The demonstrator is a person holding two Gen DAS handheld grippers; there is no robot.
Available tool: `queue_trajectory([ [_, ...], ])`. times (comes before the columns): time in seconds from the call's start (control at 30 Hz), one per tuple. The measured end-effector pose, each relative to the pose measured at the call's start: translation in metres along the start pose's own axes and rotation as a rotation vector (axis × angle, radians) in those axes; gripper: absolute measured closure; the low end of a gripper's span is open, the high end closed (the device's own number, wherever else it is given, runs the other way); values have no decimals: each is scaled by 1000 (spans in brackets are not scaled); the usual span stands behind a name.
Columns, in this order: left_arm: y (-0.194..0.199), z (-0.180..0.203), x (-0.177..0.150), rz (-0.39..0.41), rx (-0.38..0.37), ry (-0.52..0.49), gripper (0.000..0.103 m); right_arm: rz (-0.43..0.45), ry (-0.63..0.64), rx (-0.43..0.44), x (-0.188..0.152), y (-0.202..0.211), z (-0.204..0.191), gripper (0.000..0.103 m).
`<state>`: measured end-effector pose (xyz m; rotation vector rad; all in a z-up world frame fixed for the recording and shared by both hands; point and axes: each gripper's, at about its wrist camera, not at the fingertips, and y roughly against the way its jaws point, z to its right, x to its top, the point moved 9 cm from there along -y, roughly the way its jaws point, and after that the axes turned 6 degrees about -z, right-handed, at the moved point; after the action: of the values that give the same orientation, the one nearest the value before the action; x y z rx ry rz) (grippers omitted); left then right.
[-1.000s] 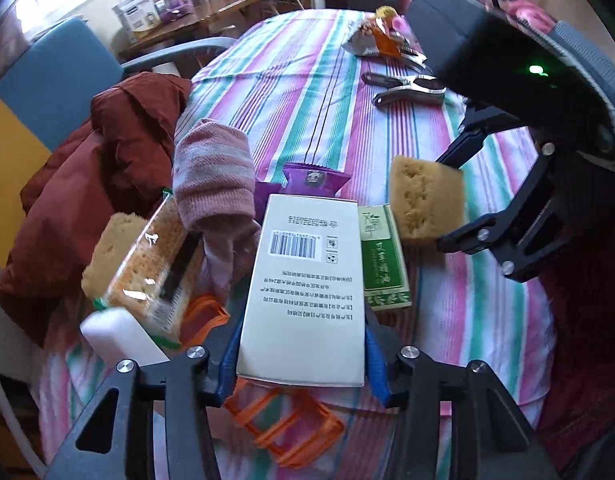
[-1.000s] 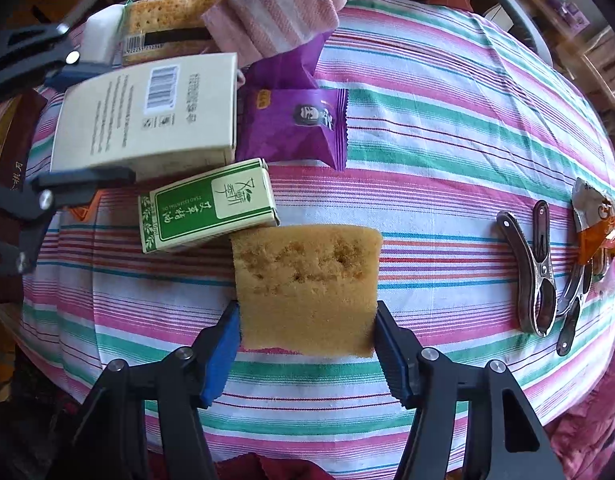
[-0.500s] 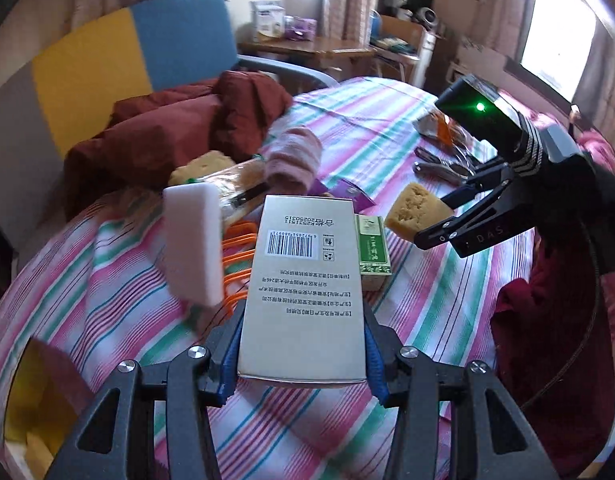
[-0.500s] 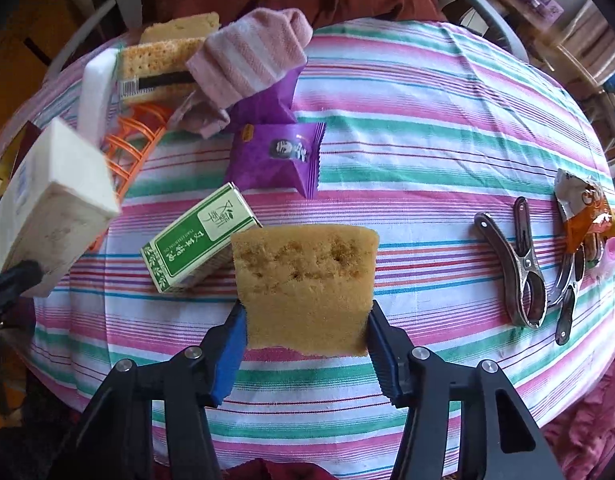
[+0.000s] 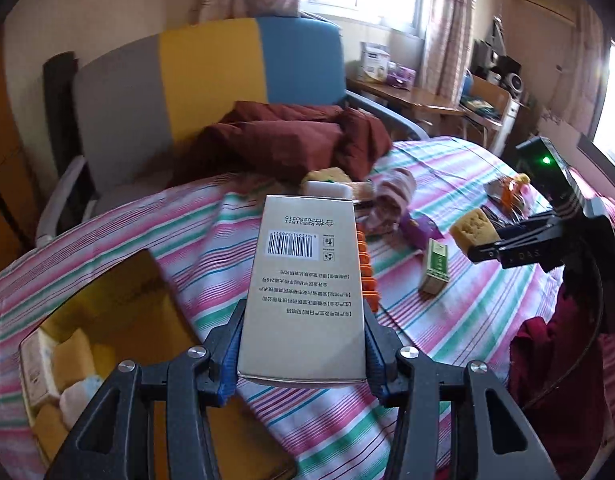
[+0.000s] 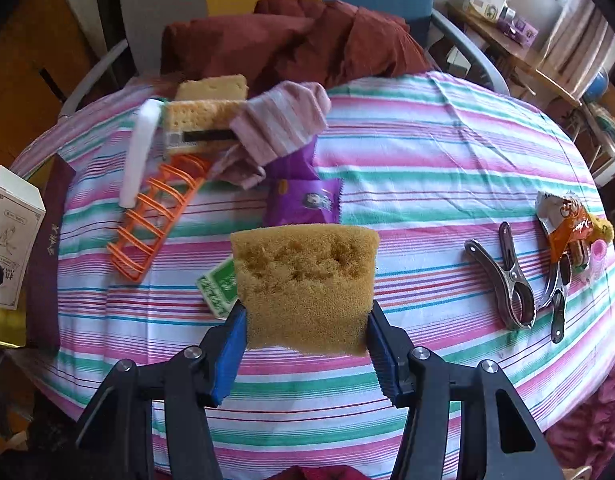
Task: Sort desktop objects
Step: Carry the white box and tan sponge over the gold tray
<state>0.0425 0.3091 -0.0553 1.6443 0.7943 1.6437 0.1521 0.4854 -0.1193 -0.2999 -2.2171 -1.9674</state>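
Observation:
My left gripper (image 5: 301, 344) is shut on a pale carton with a barcode (image 5: 303, 288), held up above the striped tablecloth (image 5: 211, 240). Just left of it lies an open container with a yellow inside (image 5: 119, 320), holding sponges and small packs. The same carton (image 6: 11, 236) shows at the left edge of the right wrist view. My right gripper (image 6: 305, 344) is shut on a yellow sponge (image 6: 303, 288), lifted clear of the cloth; the left wrist view shows that sponge (image 5: 473, 226) off to the right.
On the table lie a green box (image 6: 217, 290), a purple packet (image 6: 303, 200), an orange rack (image 6: 155, 216), a pink sock (image 6: 283, 120), a cracker pack (image 6: 203, 120), a white block (image 6: 141, 152), metal clips (image 6: 511, 280) and a snack wrapper (image 6: 567, 220). A maroon jacket (image 6: 307, 36) lies on the chair behind.
My left gripper has lifted the carton, rolled it and swung it left, bringing the open container into view. My right gripper has raised the sponge off the table, farther above the green box.

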Motion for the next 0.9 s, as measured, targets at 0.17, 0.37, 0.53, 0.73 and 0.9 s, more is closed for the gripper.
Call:
queue_trajectory([
  [0.17,18,-31,-13,25,62,71,52,57,16,35,15,-14,-16,46],
  [0.37,32,-73,-38,28,129,159,52,136,67,134,30,-10,-80,45],
  [0.53,42,-108,-63,23,184,232,52,163,132,209,37,-6,-142,45],
  [0.73,51,-137,-95,10,237,307,52,171,192,294,41,-7,-210,45],
  [0.9,56,-158,-118,-8,271,366,52,197,67,297,50,-11,-258,45],
])
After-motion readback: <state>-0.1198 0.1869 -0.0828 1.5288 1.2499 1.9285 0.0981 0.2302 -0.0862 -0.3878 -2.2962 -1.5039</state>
